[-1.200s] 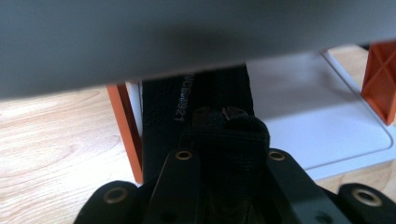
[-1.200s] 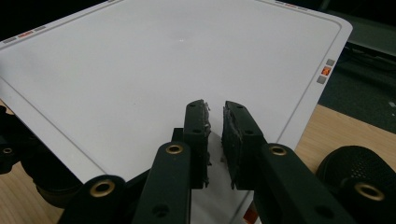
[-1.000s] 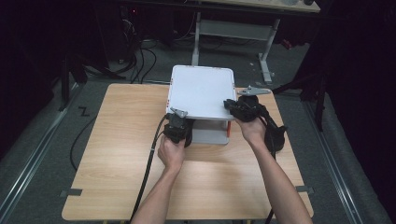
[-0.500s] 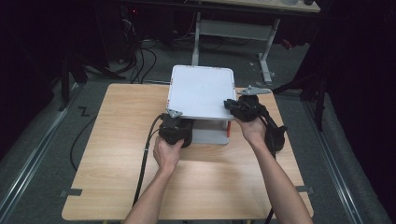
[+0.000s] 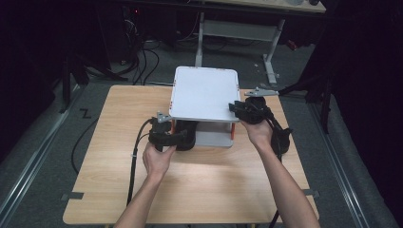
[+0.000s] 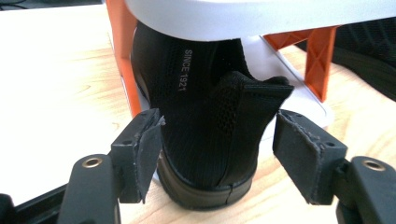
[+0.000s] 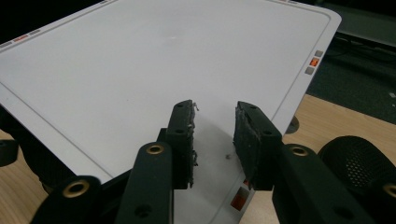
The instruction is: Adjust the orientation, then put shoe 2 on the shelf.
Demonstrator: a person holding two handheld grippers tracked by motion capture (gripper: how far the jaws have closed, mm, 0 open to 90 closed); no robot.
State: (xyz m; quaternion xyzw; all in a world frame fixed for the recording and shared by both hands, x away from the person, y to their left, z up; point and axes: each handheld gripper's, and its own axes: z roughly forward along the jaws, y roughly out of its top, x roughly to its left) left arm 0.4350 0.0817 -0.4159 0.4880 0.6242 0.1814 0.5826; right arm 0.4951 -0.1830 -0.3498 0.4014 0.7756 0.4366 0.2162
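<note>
I found the left gripper spread, its jaws just opened either side of the black knit shoe lodged under the white plastic rack shelf, evidently released; my right gripper, parted, empty, hovered above that shelf.

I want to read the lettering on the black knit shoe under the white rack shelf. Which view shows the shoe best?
The left gripper view: the black knit shoe shows its heel close up, with "SINCE 1921" legible. In the high view the white rack shelf hides most of it. The right gripper view shows a dark mesh form that cannot be identified.
</note>
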